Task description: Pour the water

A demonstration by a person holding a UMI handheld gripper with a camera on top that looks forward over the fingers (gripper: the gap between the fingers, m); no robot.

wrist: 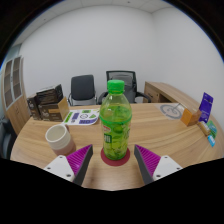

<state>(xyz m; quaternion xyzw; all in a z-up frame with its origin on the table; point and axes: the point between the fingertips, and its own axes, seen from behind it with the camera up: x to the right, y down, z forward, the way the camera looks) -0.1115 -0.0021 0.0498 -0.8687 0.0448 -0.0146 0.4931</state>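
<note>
We're looking down the gripper [111, 165] at a wooden table [160, 125], and right ahead stands the bottle [115, 125]: clear plastic, green liquid, green cap, upright on a small dark red coaster [112, 158]. It sits between and just beyond our fingertips, with a clear gap on either side, so our fingers are spread wide and holding nothing. The purple pads [150, 158] show on the inner faces of both fingers, well apart from the bottle.

To the left of the bottle, near our left finger, we see a white cup [56, 136] standing upright on the table. Behind the bottle lies a flat green and white packet [85, 117]. Further left, at the table's far edge, there are dark boxes [48, 102] standing together.

Off to the right we spot a purple box [205, 106] upright near the table's edge, with a round pale thing [172, 111] lying beside it; we can't tell what that is.

Beyond the table, two office chairs [100, 88] stand side by side against the white wall [90, 40].
</note>
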